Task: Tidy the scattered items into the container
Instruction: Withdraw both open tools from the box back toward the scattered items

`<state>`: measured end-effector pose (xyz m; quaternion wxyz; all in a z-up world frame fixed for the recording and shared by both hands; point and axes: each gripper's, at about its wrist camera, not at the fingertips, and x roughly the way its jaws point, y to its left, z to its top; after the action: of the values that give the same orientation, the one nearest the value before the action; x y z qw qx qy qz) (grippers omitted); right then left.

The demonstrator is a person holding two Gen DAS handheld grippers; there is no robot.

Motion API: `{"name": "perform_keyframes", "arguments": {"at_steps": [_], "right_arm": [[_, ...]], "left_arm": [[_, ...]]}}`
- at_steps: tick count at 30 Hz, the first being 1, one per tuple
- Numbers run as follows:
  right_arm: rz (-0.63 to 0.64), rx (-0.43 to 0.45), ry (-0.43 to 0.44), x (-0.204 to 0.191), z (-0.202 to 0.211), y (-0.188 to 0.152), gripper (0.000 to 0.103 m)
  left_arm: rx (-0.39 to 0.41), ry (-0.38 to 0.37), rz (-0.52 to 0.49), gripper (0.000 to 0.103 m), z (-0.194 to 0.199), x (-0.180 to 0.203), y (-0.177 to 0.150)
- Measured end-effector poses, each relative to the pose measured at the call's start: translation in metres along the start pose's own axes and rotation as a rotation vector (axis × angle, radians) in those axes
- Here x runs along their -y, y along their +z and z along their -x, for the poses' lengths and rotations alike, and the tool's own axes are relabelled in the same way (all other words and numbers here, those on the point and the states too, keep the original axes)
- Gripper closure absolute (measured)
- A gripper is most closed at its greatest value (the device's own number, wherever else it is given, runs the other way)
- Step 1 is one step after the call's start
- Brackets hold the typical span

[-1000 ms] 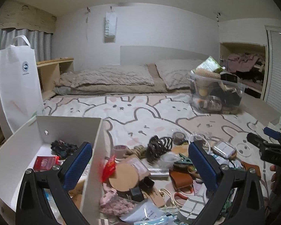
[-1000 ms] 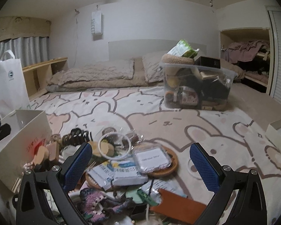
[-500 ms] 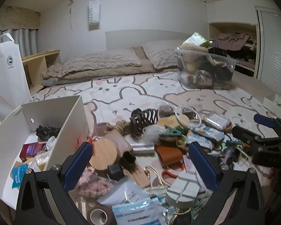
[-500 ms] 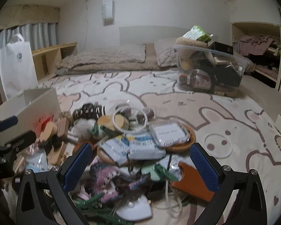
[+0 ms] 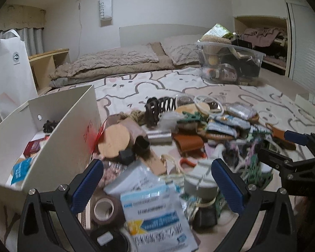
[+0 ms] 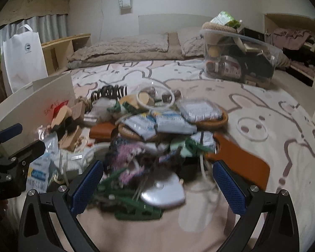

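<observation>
Both grippers empty over the clutter

My left gripper (image 5: 157,187), fingers spread, frames the blue-printed packet (image 5: 157,214) lower centre; white box (image 5: 58,138) at left; right gripper (image 6: 157,187) spread too.

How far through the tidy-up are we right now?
Early. Done: the white box already holds a few things, a red packet and a blue packet among them. In hand: nothing; the left claw and right claw are both open, over the clutter. Left: nearly the whole pile, including the black hair clip, cork disc and brown tape roll.
</observation>
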<state>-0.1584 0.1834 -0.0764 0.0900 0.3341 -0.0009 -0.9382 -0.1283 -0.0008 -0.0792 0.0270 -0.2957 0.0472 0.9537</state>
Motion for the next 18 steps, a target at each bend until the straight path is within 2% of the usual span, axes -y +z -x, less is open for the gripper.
{"name": "perform_keyframes", "arguments": {"at_steps": [11, 18], "right_arm": [[-0.063, -0.024, -0.002, 0.002, 0.009, -0.026, 0.0], [-0.059, -0.077, 0.016, -0.006, 0.001, -0.046, 0.0]], "left_arm": [[-0.045, -0.038, 0.005, 0.0, 0.009, 0.007, -0.024], [-0.08, -0.073, -0.011, 0.0, 0.015, 0.017, -0.04]]}}
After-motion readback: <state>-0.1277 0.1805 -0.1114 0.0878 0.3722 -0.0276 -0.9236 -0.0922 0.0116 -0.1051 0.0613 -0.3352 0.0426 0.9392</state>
